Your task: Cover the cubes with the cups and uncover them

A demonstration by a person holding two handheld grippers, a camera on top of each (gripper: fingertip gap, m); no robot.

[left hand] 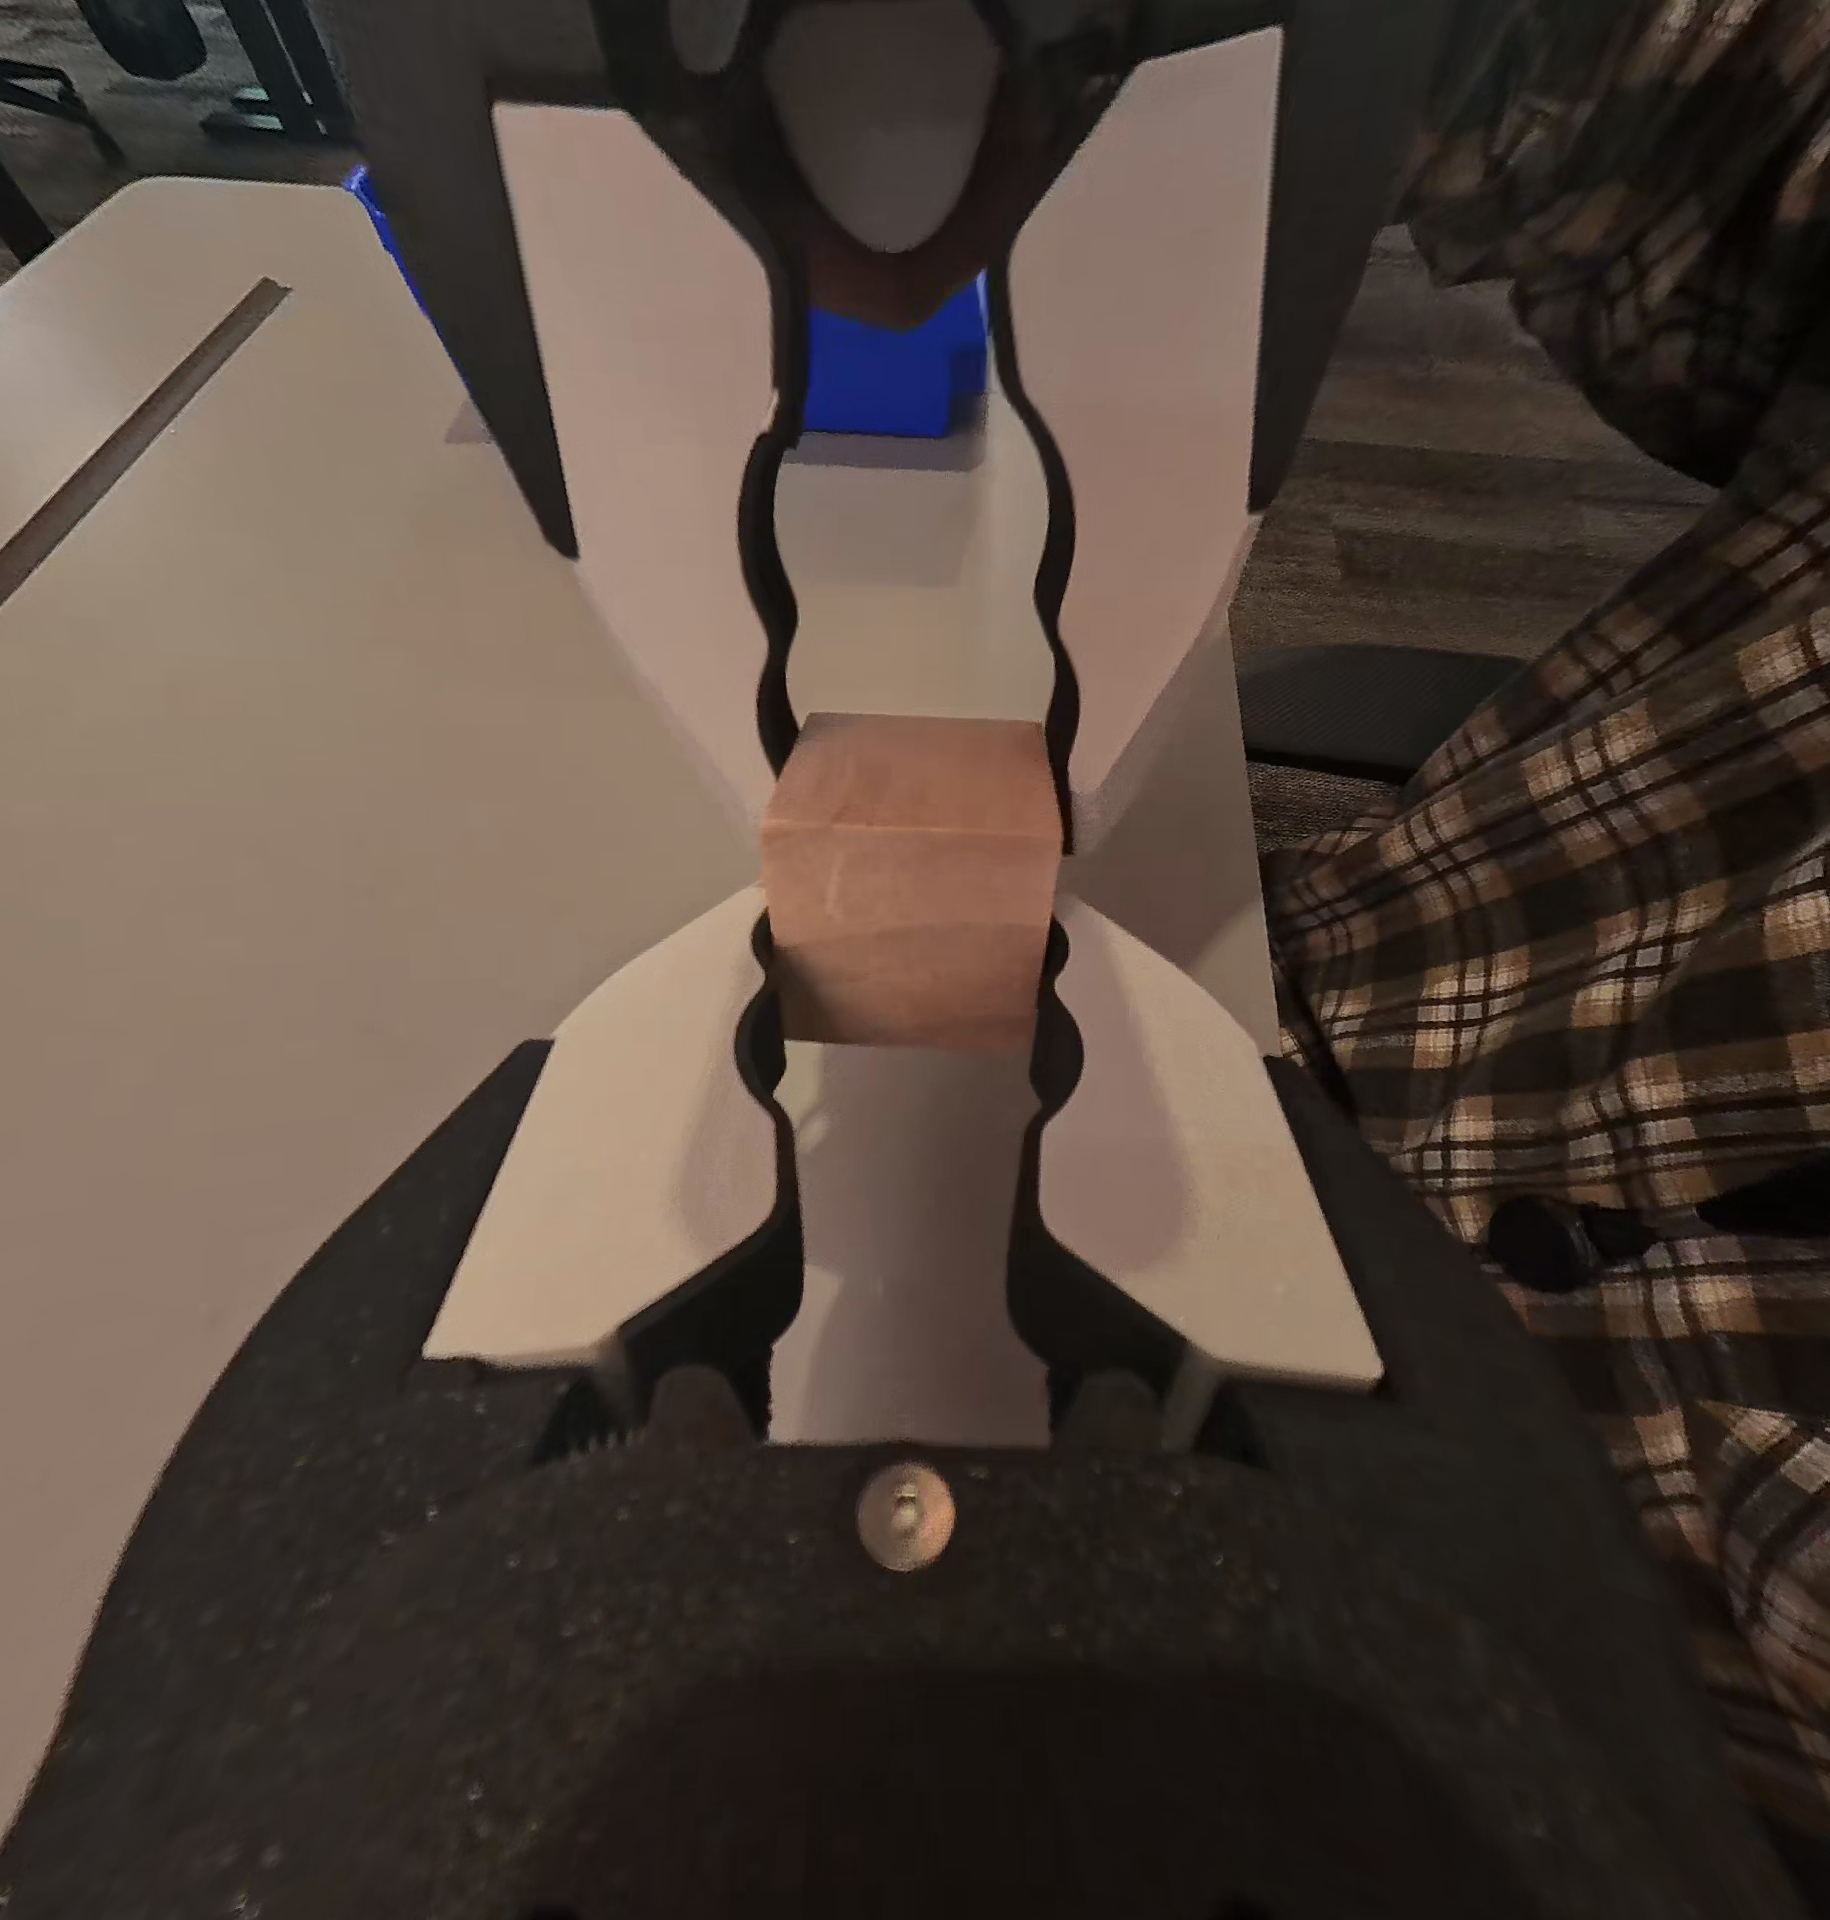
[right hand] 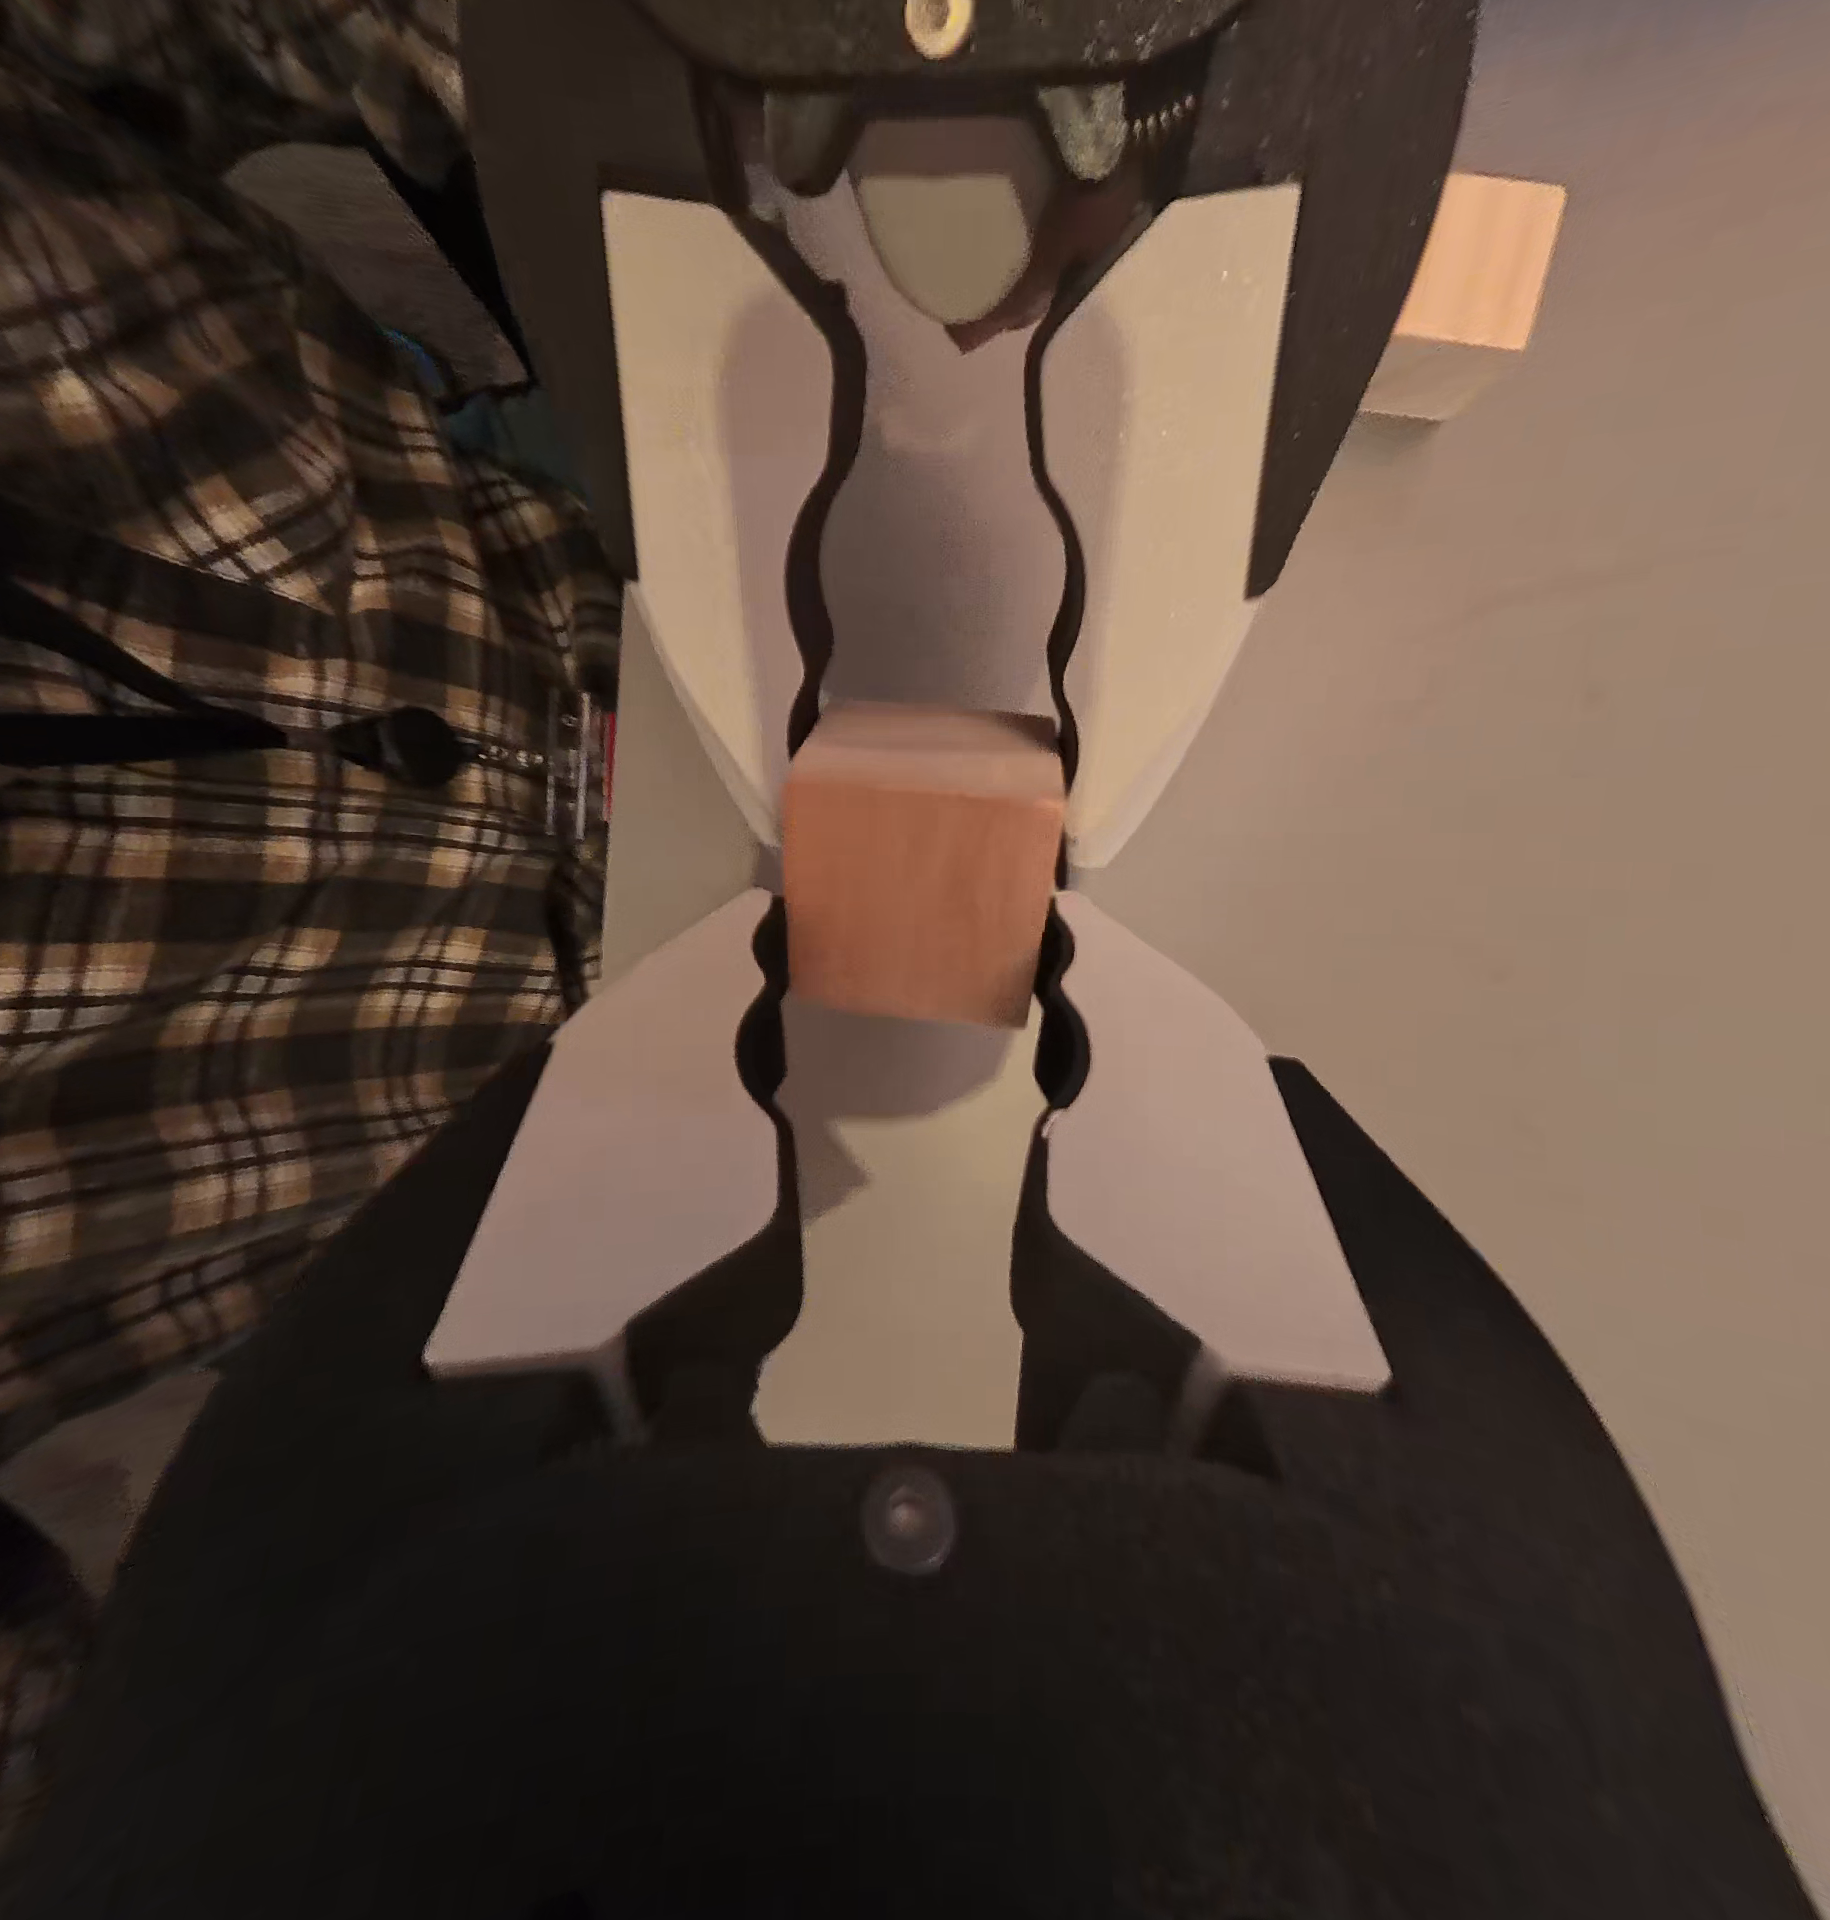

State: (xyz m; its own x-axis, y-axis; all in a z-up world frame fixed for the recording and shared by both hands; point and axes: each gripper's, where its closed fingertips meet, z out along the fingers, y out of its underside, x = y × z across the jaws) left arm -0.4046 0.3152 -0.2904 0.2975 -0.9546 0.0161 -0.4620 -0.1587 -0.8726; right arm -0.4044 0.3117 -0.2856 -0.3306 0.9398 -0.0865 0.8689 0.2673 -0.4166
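Wooden cube (left hand: 906,883): sits in the gap where both sets of fingertips meet, over the white table (left hand: 267,831). Cannot tell if it rests on the table or is lifted off it.
Left gripper (left hand: 906,935): nearest in the left wrist view. Its tips flank the cube's near half, and the black pads (left hand: 763,966) touch both side faces, clamped on the cube.
Right gripper (right hand: 911,935): faces the left one head-on. Its tips flank the cube from the other end, pads touching both sides, also clamped on the same cube.
Cube vs fingers: centred between the pads, at the very tips, not deep in either jaw.
Plaid clothing (left hand: 1617,831): a person just beside the cube, off the table edge.
Second cube (right hand: 1472,281): paler, on the table beyond the held cube, well apart from it.
Blue bin (left hand: 880,374): on the table beyond the cube, behind the right gripper.
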